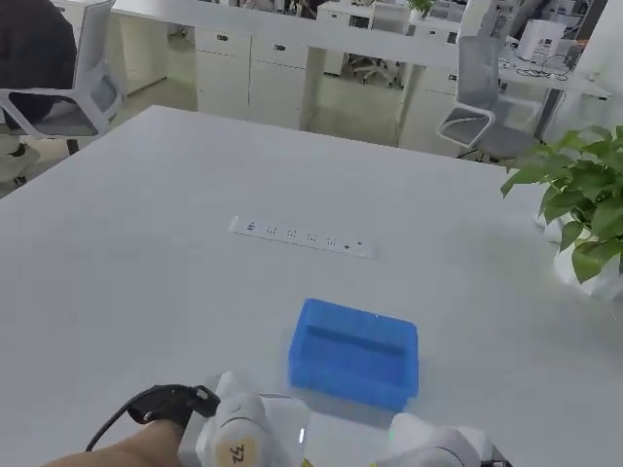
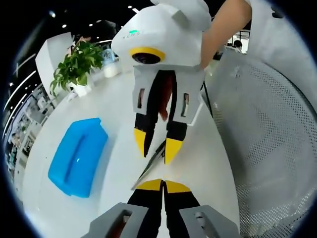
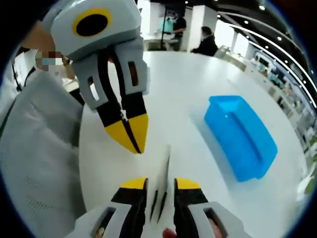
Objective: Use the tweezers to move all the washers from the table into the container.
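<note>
The blue container (image 1: 355, 350) is an open rectangular bin on the white table (image 1: 146, 243), just beyond both grippers. My right gripper (image 3: 161, 184) is shut on thin metal tweezers (image 3: 166, 161), whose tips stick out forward past its yellow fingertips. In the left gripper view the tweezers (image 2: 148, 168) slant down from the right gripper (image 2: 158, 146) toward my left gripper (image 2: 163, 186), whose yellow tips are pressed together with nothing between them. The two grippers face each other closely, the left gripper (image 3: 132, 134) a little apart from the tweezers' tips. The container (image 2: 79, 156) lies to one side of both.
A white power strip (image 1: 302, 236) lies mid-table beyond the container. A potted plant (image 1: 584, 204) stands at the table's right edge. Office chairs (image 1: 477, 107) and desks stand behind the table. A person's mesh-clothed body (image 2: 267, 148) is close behind the grippers.
</note>
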The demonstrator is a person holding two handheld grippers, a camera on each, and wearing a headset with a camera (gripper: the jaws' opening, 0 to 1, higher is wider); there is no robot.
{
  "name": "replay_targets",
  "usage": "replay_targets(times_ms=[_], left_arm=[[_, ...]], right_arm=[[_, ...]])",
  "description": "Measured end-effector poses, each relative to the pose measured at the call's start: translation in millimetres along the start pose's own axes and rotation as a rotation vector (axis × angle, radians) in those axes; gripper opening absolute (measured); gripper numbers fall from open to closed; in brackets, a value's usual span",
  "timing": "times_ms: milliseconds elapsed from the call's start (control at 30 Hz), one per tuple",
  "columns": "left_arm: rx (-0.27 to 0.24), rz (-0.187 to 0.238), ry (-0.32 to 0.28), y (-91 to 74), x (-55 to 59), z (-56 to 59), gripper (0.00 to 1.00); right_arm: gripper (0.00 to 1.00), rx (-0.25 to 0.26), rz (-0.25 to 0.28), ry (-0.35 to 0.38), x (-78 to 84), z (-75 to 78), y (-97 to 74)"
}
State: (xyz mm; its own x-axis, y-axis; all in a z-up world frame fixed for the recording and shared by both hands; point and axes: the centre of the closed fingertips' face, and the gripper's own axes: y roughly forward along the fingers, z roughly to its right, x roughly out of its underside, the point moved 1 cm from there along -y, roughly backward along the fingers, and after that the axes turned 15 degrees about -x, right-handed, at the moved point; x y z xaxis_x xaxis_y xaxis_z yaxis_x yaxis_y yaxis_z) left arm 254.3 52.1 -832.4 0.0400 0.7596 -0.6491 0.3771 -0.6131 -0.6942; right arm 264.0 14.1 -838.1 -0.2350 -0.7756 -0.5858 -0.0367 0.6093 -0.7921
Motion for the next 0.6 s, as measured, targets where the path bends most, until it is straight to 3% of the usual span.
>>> replay_targets(times_ms=[100, 133, 167, 233, 267, 300, 333, 367, 467, 500, 533, 567, 600], left_arm=[[-0.028, -0.017, -0.08, -1.3, 3.4, 1.1, 0.0], [-0.048, -0.031, -0.138, -1.6, 6.0, 0.6, 0.0], [-0.059, -0.044, -0.153, -2.2, 8.0, -0.4, 0.0], [-0.104, -0.075, -0.182, -3.6, 12.9, -6.2, 0.0], [-0.114, -0.068, -0.192, -3.5, 12.1, -8.7, 0.0], [-0.12, -0.054, -0.201, -4.8, 9.4, -12.1, 0.0], [-0.126, -0.051, -0.212, -5.2, 7.5, -14.8, 0.0], [-0.149, -0.059, -0.241, -3.9, 5.8, -20.5, 0.0], [-0.133, -0.069, -0.261, -1.9, 1.4, -22.3, 0.0], [-0.132, -0.071, -0.265, -1.9, -0.8, -22.7, 0.0], [-0.139, -0.082, -0.277, -2.2, -0.8, -23.1, 0.0], [-0.154, -0.117, -0.32, -3.9, 2.8, -22.5, 0.0], [-0.134, -0.114, -0.358, -4.9, 0.9, -19.1, 0.0]], right_arm=[[0.19, 0.017, 0.03, 0.038, -0.1, -0.7, -9.3], [0.16, 0.019, 0.035, 0.047, 0.5, -1.9, -11.8], [0.14, 0.024, 0.059, 0.06, -0.4, -5.0, -15.3], [0.09, -0.014, 0.083, 0.099, 0.1, -17.4, -15.5], [0.08, -0.033, 0.088, 0.114, 1.5, -22.4, -13.9], [0.1, -0.049, 0.086, 0.125, 3.9, -26.1, -11.4], [0.1, -0.075, 0.048, 0.149, 13.1, -31.8, -6.2], [0.11, -0.076, 0.027, 0.152, 18.5, -32.7, -3.5], [0.13, -0.073, -0.017, 0.174, 35.6, -31.9, 5.7], [0.12, -0.047, 0.019, 0.21, 34.0, -30.1, 3.4], [0.12, -0.064, 0.018, 0.166, 34.2, -28.1, -1.1], [0.13, -0.068, 0.053, 0.235, 35.7, -29.8, -3.4], [0.14, -0.044, 0.039, 0.259, 39.8, -24.6, -5.8]])
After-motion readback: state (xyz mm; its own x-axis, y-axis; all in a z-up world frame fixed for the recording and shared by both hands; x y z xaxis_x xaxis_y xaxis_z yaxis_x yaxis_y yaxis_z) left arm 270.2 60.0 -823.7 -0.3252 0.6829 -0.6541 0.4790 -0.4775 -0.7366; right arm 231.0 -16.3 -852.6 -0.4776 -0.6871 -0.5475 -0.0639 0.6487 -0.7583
